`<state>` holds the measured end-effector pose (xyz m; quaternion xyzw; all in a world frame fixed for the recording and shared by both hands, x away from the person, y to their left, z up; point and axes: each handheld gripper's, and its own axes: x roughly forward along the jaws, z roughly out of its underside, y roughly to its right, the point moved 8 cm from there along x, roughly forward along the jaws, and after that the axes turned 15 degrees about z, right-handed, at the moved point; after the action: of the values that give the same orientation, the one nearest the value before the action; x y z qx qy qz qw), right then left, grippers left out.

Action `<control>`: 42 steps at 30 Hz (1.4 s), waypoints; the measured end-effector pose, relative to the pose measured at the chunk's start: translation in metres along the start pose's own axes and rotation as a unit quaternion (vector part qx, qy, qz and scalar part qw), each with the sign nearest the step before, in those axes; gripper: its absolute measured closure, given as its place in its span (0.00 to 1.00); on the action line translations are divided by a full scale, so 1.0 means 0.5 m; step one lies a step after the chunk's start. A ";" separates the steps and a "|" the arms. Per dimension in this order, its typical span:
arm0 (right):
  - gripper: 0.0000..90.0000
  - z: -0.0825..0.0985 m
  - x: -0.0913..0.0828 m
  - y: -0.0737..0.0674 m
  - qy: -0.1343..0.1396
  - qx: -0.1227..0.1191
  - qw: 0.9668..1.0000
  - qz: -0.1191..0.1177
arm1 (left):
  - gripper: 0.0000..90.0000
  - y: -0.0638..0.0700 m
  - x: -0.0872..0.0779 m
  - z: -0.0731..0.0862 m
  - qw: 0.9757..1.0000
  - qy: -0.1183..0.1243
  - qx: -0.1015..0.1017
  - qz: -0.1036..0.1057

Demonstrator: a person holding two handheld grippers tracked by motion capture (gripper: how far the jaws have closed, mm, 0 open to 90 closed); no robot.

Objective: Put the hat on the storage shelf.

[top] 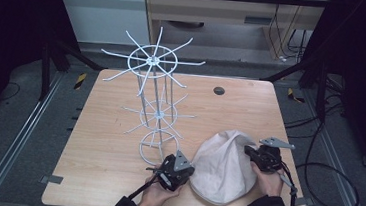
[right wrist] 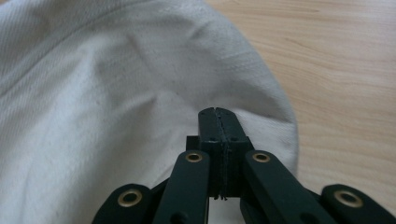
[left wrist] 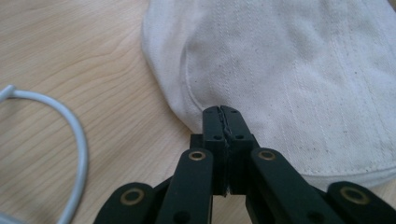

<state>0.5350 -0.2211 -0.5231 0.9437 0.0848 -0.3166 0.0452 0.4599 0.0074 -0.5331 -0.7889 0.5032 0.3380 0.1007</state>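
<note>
Right now I've got the cream cotton flat cap (top: 225,169) lower right on the wooden table (top: 102,141); L gripper (top: 164,173) and R gripper (top: 253,153) both pinched on opposite edges, prob. to lift it toward the white wire rack (top: 153,85).

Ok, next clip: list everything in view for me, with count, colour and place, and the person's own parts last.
flat cap: one, off-white cloth, near right part of the table, between the two grippers.
wire rack: one, white, tiered with spokes and a ring base, standing left of the cap.
table: one, light wood, centre of the high view.
grommet: one, dark, round, far side of the tabletop.
cables: several, black, on the floor at the right.
left gripper: one, black, jaws closed, at the cap's left edge.
right gripper: one, black, jaws closed, against the cap's right side.
hands: two, dark sleeves, near edge.
</note>
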 end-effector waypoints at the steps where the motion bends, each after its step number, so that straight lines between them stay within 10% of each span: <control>1: 1.00 -0.002 0.004 -0.002 -0.002 -0.002 1.000 -0.001 | 0.99 0.003 0.003 0.000 1.000 0.000 0.000 0.003; 28: 1.00 -0.090 0.059 -0.038 0.019 -0.014 0.999 -0.034 | 0.99 0.064 0.099 -0.066 0.999 0.032 0.004 0.036; 42: 1.00 -0.101 -0.056 -0.002 0.077 0.007 0.997 -0.013 | 0.98 0.021 -0.092 -0.044 0.998 0.051 0.020 -0.010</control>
<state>0.5427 -0.2169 -0.4659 0.9643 0.0985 -0.2441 0.0282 0.4480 0.0246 -0.4856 -0.8081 0.5062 0.2858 0.0945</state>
